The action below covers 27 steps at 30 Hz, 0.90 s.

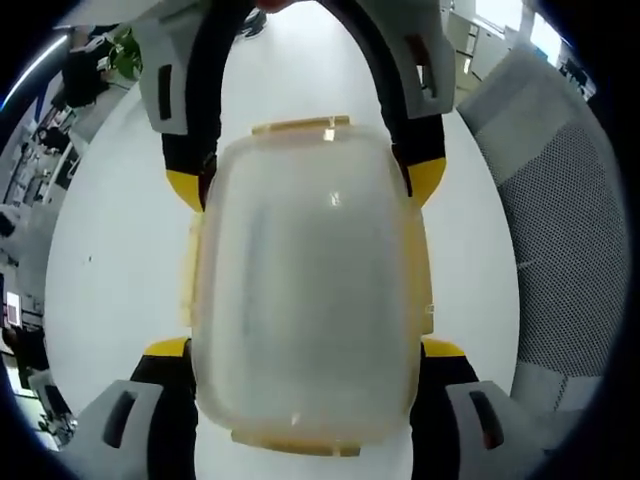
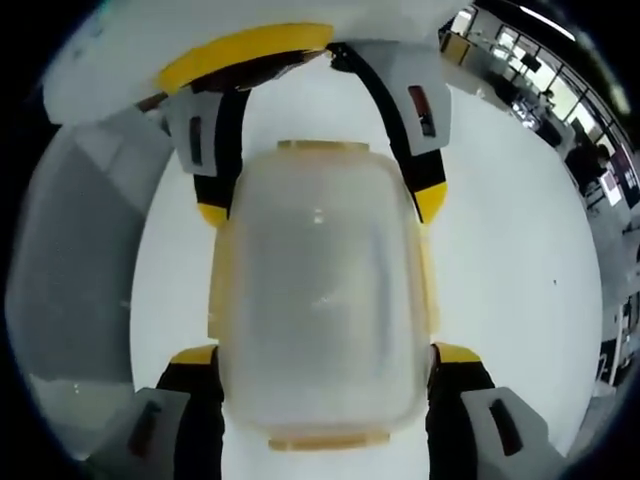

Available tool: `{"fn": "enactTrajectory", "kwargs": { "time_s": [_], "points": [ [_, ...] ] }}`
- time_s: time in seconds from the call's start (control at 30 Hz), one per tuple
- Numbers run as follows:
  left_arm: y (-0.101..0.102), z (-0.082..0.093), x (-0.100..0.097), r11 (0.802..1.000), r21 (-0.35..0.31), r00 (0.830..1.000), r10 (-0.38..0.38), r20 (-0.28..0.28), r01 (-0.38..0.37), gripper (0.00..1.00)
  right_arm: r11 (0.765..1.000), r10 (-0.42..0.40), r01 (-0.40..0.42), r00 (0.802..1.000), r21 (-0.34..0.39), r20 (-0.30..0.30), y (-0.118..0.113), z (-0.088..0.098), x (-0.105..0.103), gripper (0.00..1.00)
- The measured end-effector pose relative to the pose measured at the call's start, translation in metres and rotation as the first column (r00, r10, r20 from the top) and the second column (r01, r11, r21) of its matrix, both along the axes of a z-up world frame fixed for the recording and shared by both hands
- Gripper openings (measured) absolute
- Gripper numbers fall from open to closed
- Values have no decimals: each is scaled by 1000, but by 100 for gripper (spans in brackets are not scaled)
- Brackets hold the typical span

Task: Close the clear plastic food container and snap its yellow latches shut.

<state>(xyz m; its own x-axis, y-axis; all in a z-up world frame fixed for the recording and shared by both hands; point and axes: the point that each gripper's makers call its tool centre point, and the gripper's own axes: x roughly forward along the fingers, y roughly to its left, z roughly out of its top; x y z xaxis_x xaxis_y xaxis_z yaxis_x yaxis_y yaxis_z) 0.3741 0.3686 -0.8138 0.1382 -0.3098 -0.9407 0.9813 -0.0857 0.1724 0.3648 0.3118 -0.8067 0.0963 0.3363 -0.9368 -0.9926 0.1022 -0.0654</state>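
White and smooth, the counter [image 1: 110, 270] carries the clear plastic food container [image 1: 310, 280], and behind it an office room shows with a grey mesh chair [image 1: 560, 230] at one side. The container lies on the counter between the two claws, which face each other from its opposite ends. The left claw [image 1: 305, 350] has its jaws spread wide, one on each long side of the container; whether the yellow tips touch the walls cannot be told. The right claw [image 2: 325, 355] stands in the same way at the other end, jaws spread around the box.

The lid seems already set on the body, so the step in hand is probably the latching (the closing itself looks done). The yellow latches [image 1: 300, 127] show along the edges, at both short ends and along the long sides, and they appear to stick outward, not yet folded down, though the haze of the plastic makes this uncertain. The next move probably calls for pressing each latch down against the rim until it clicks, while the other claw keeps the box from sliding.

The container looks cloudy, with rounded corners, and nothing can be made out inside.
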Motion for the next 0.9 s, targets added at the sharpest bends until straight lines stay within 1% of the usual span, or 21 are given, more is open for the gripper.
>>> {"fn": "enactTrajectory", "kwargs": {
  "time_s": [0.1, 0.2, 0.3, 0.67, 0.9],
  "points": [
    [2, 0, 1, 1000, -12, 1000, -2, -3, 2, 90, 1000, -2, 2, 1000, -7, -2, 2, -1, 1, 85],
    [4, 0, 2, 1000, 1, 1000, -6, -3, 6, 90, 1000, -6, 6, 1000, -2, -3, 5, -2, 2, 85],
    [5, -2, 3, 1000, 10, 1000, -7, -4, 7, 90, 1000, -6, 6, 1000, -15, -5, 6, -2, 3, 85],
    [6, -3, 2, 1000, 8, 1000, -5, -13, 5, 91, 1000, -2, 2, 1000, -8, -11, 7, -4, 2, 86],
    [7, -3, 8, 1000, 18, 1000, 3, -11, -3, 91, 1000, 0, 0, 1000, -1, -4, 7, -4, 9, 86]
  ]
}}
